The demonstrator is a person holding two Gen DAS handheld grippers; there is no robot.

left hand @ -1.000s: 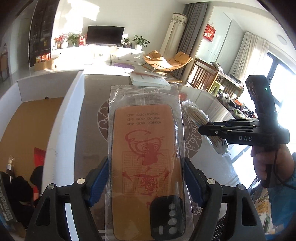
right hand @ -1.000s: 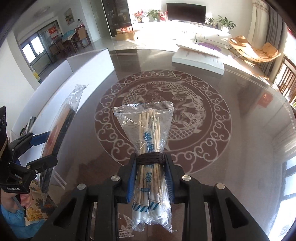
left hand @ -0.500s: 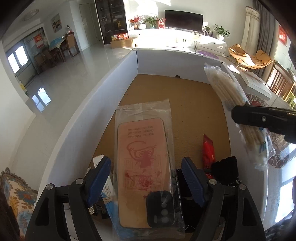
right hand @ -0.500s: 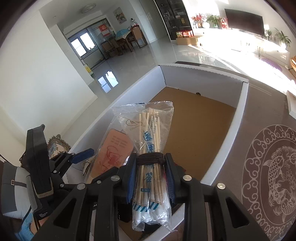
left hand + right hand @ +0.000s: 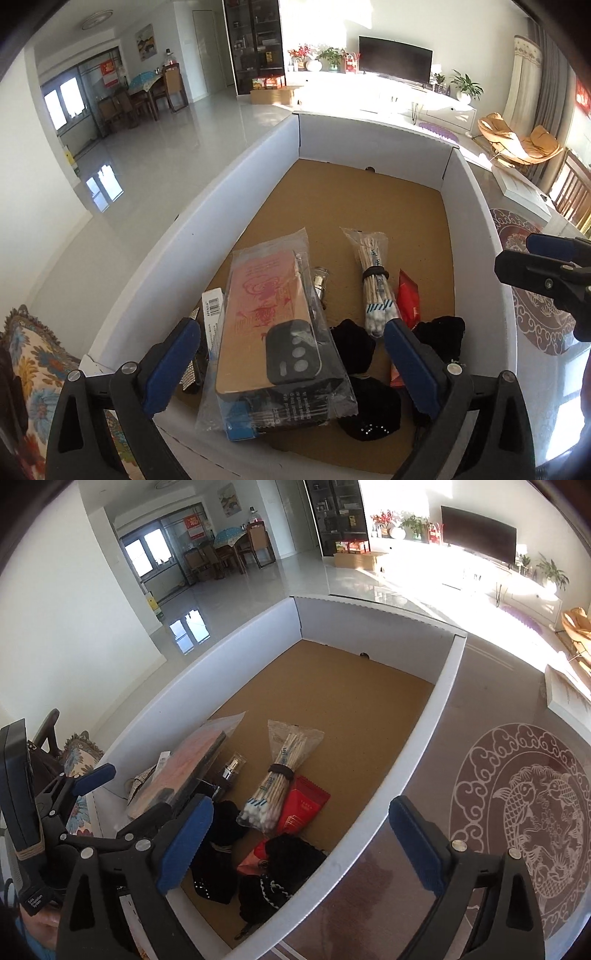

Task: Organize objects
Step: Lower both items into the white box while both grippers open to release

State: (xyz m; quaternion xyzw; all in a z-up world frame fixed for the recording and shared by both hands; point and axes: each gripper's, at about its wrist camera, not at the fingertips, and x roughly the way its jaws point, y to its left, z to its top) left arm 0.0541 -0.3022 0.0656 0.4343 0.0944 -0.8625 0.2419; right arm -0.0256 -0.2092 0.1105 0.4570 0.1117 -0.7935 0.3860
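- The left claw (image 5: 288, 363) hovers over the near end of the white cardboard box (image 5: 258, 177); its jaws are opening, blue pads well clear on both sides of the bagged phone case (image 5: 273, 325), which lies tilted on a blue-and-white packet (image 5: 214, 317) just beyond the fingertips. I judge that item delivered.
- Right of that claw's centre line, past its right pad, the bagged bundle of cotton swabs (image 5: 375, 280) lies flat on the brown box floor, touching a red sachet (image 5: 408, 299) on its far side. A small metal-capped bottle (image 5: 320, 277) sits between phone case and swabs.
- Black fabric pieces (image 5: 354, 347) crowd the near end of the box, under and between the left claw's fingers.
- The right claw (image 5: 299, 843) straddles the box's right wall (image 5: 424, 738); its jaws are opening with nothing between them, the swabs (image 5: 277, 782) lying ahead of its left pad, released.
- Right of this claw, the patterned worktop (image 5: 535, 805) looks bare apart from a flat white box (image 5: 565, 694) near its far edge.
- Judgement: both carried items are in; whether more remains to collect outside these views cannot be told.
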